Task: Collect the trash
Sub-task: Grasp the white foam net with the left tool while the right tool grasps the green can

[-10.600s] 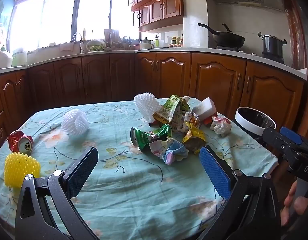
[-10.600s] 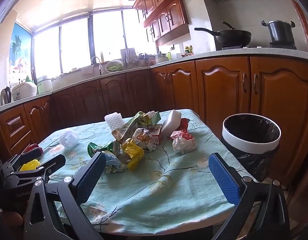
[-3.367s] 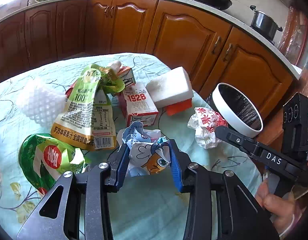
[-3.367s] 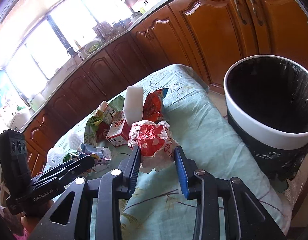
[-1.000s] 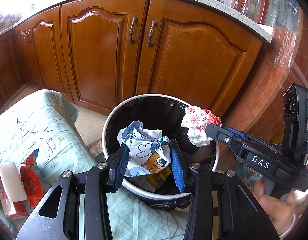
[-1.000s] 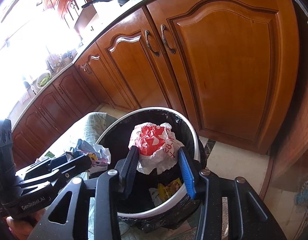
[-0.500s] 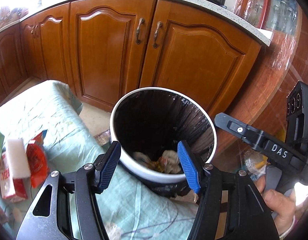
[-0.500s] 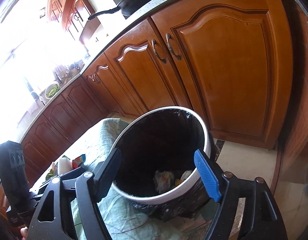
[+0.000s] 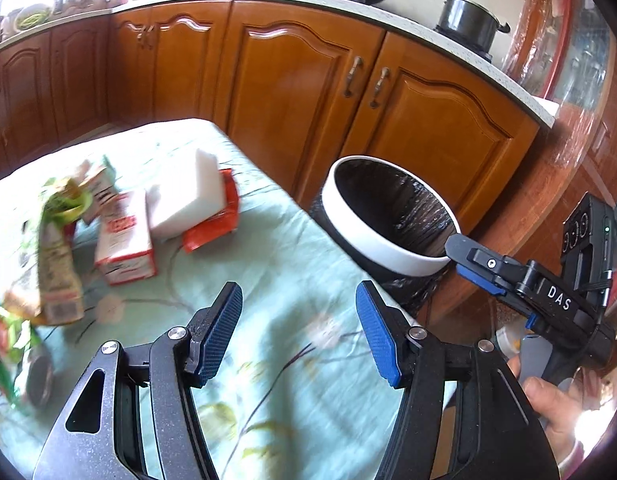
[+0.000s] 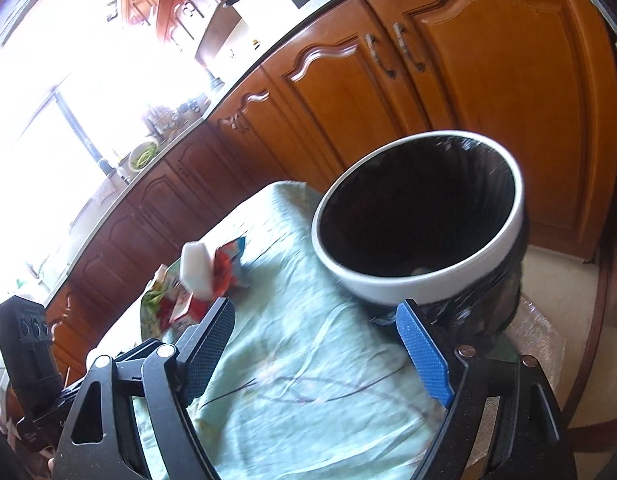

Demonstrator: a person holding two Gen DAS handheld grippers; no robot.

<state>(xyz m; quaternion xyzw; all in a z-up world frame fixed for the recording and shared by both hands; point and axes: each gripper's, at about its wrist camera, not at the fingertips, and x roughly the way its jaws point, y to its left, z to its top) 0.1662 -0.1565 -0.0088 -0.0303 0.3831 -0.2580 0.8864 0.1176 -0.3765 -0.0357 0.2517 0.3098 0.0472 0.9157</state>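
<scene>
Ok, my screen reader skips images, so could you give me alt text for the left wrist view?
The open, empty left gripper hangs over a floral tablecloth. Cartons, a white foam block and wrappers lie left; a white-rimmed bin and the right gripper are right.

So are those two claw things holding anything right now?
No, nothing: the left gripper stands open and empty, and the right gripper is opening with nothing between its jaws.

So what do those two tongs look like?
Both tongs, left and right, have black metal frames with silver rivets and triangular cut-outs. Each finger ends in a blue ribbed pad. The right one has white "DAS" lettering.
</scene>
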